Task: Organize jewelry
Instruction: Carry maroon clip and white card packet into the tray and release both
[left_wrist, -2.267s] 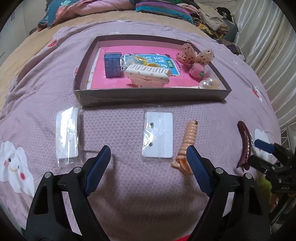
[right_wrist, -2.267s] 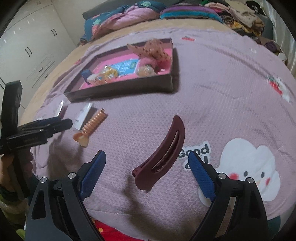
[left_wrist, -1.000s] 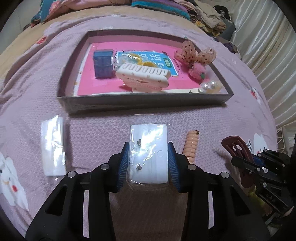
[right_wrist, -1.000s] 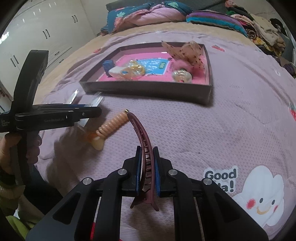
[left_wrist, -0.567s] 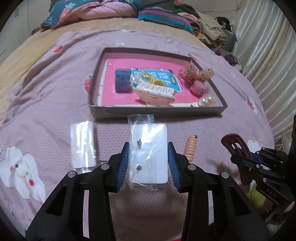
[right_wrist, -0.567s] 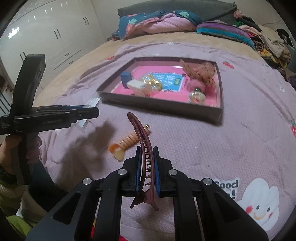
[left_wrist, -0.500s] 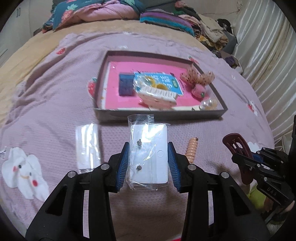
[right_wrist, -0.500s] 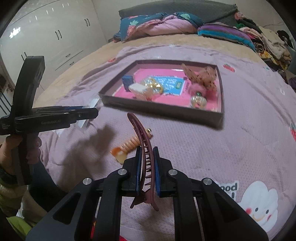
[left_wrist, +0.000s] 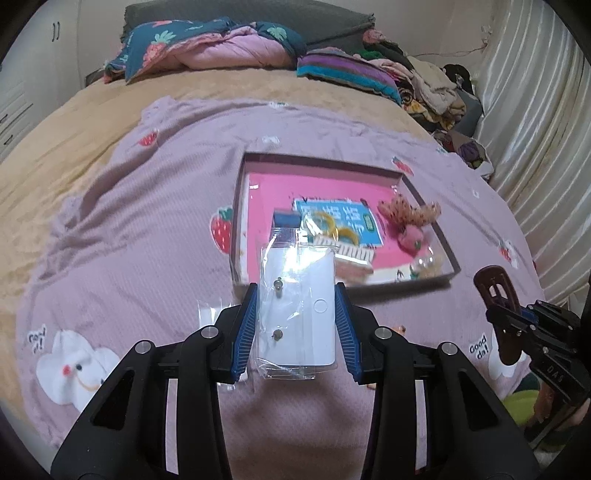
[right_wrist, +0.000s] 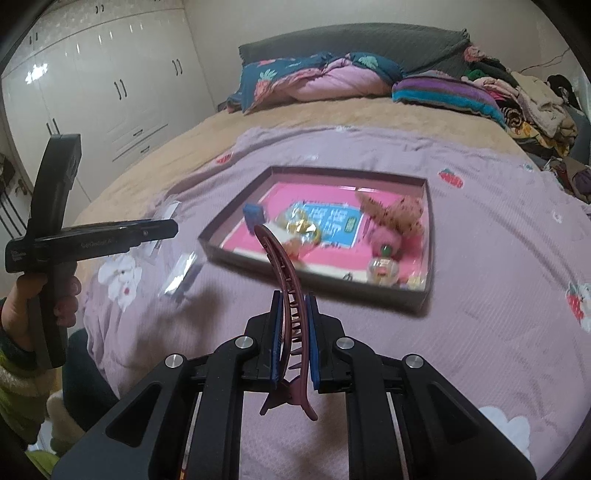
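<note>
left gripper (left_wrist: 295, 328) clamps earring card (left_wrist: 299, 306) | right gripper (right_wrist: 293, 332) clamps hair clip (right_wrist: 282, 280) (maroon)

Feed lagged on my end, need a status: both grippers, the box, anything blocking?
Left gripper shut on earring card. Right gripper shut on maroon hair clip. Box ahead on the bed, already holding several accessories. Nothing in the way.

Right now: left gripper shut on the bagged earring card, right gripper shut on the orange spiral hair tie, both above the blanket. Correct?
Not quite. The right gripper is shut on the maroon hair clip, not the orange tie; the right wrist view shows it. The rest holds: the left gripper is shut on the bagged earring card, both above the blanket.
</note>
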